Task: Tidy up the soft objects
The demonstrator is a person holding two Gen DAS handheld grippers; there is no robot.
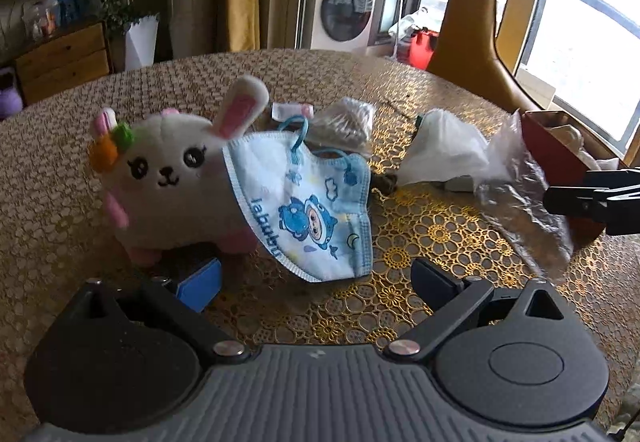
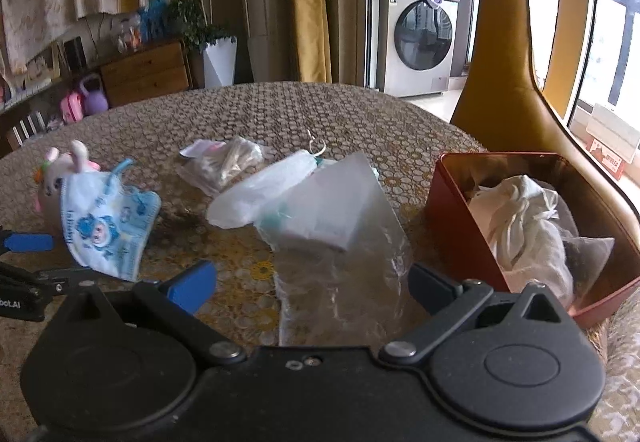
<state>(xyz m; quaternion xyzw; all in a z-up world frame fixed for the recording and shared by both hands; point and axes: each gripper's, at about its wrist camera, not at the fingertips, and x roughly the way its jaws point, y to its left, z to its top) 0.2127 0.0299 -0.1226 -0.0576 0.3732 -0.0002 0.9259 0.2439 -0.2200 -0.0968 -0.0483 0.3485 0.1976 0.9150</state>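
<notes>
Both tools gape, nothing grasped: left tool (image 1: 316, 282) nears the child's face mask (image 1: 308, 197), right tool (image 2: 312, 288) the clear plastic bag (image 2: 340, 242); next, clench and carry to the red box (image 2: 452, 209)

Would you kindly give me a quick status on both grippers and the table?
Left gripper open, facing cartoon-print face mask. Right gripper open over clear plastic bag. Red box unobstructed.

My left matte black plastic two-finger tool (image 1: 316, 282) has a ribbed grey body, two round black hubs, flat link arms on silver rivets and blue rectangular pads (image 1: 199, 284) on its jaws. My right black plastic tool (image 2: 312, 284) looks alike, with a smooth black body, small silver screws and blue pads (image 2: 191, 286)
</notes>
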